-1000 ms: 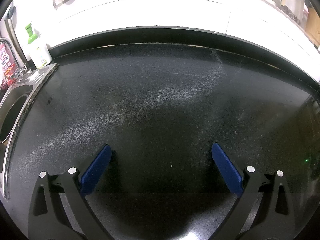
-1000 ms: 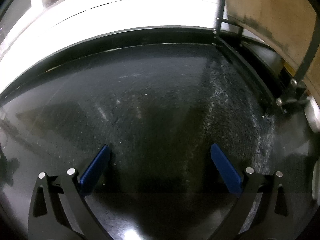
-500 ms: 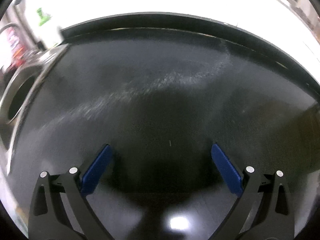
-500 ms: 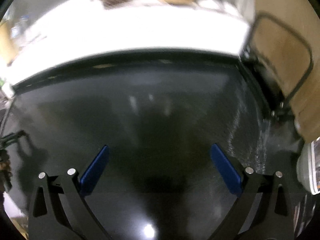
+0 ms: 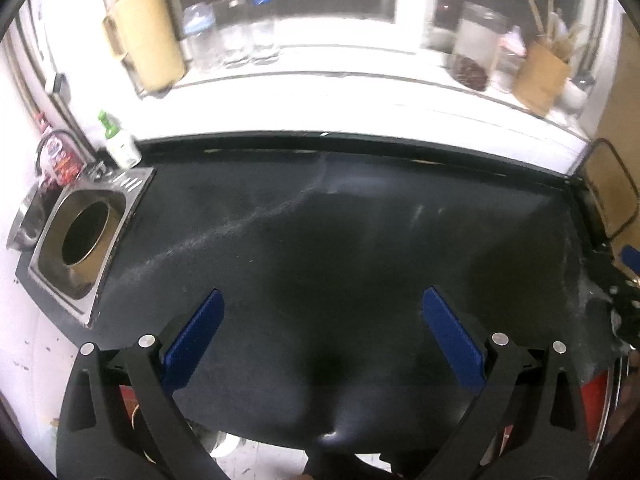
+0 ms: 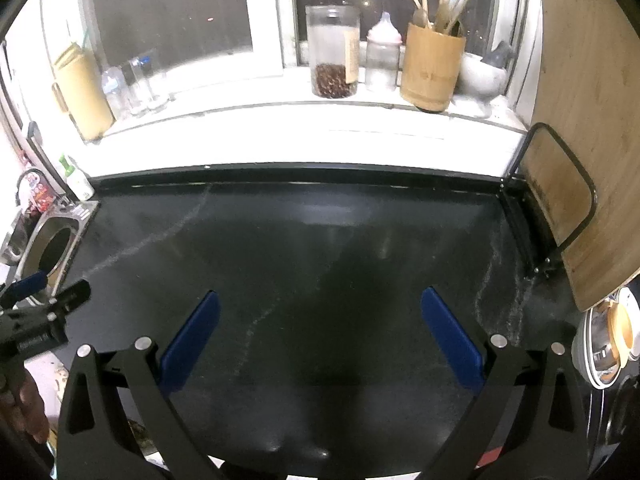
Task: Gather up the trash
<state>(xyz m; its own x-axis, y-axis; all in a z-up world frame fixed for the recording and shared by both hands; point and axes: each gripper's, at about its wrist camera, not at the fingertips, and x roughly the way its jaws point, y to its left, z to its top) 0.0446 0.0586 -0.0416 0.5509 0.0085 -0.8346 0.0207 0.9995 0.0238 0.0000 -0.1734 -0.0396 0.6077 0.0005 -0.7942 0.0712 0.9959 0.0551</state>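
Both claws raised, spread wide, left claw [image 5: 320, 336], right claw [image 6: 320, 336]

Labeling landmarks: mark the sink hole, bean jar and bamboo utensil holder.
sink hole [image 5: 85, 233], left wrist view, middle of the dark round opening
bean jar [image 6: 333, 54], right wrist view, glass wall above the beans
bamboo utensil holder [image 6: 432, 66], right wrist view, front of the body

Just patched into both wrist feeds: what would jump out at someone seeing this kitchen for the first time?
The wide black countertop fills both views, with no trash visible on it. The left gripper and right gripper hang over it, open and holding nothing. Next the eye goes to the steel-framed round opening set in the counter's left end, and to the bright windowsill with a jar of dark beans and a bamboo utensil holder.
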